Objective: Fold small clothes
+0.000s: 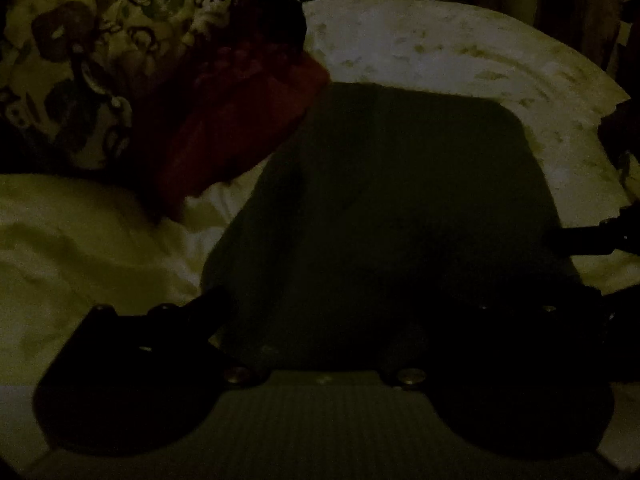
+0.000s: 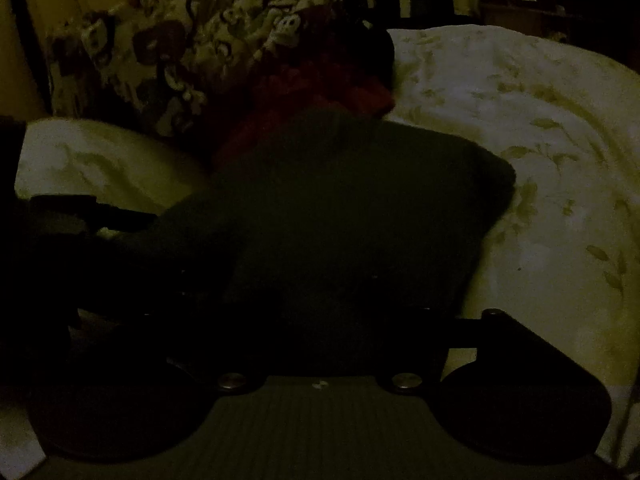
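The scene is very dark. A dark green garment [image 1: 392, 200] lies flat on a white leaf-print bedsheet [image 1: 420, 36]; it also shows in the right wrist view [image 2: 340, 208]. My left gripper [image 1: 320, 312] is low at the garment's near edge, fingers spread wide; the left finger [image 1: 192, 312] rests at the garment's left edge. My right gripper [image 2: 320, 320] is at the garment's near edge; its fingers are lost in the dark. The right gripper's tip [image 1: 580, 236] touches the garment's right side. The left gripper [image 2: 92, 208] shows at the garment's left side.
A pile of clothes sits at the back left: a monkey-print cloth [image 1: 92, 52], also in the right wrist view [image 2: 180, 56], and a red garment [image 1: 240, 120], seen too in the right view [image 2: 320, 92]. Dark furniture stands behind the bed.
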### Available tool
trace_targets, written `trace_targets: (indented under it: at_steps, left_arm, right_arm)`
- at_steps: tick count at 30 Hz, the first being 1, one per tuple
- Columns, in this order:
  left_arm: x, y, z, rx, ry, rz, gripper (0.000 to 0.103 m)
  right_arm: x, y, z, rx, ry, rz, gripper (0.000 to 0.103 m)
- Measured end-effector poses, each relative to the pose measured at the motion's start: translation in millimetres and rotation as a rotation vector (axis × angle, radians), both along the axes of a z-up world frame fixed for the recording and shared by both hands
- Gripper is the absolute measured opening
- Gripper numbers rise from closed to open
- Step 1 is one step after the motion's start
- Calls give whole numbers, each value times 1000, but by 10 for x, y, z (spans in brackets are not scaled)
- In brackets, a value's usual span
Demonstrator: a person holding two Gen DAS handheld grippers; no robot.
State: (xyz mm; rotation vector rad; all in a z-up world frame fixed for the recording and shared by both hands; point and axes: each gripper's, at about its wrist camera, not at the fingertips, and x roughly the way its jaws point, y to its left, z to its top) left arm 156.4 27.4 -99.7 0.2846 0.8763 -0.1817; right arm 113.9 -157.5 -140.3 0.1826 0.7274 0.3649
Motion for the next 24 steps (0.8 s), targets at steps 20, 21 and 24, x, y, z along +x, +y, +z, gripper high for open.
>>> trace_targets:
  at_steps: [20,21,24]
  left_arm:
    - [-317,564,617,-261,88,73,103]
    - [-304,645,613,-273,105,98,103]
    - [-258,858,565,-347,157,144,103]
  right_arm:
    - [-404,-767,73,345,69,-183,103]
    - [-411,-794,47,366,81,-190,103]
    - [-432,-817,-18,397,98,-201,103]
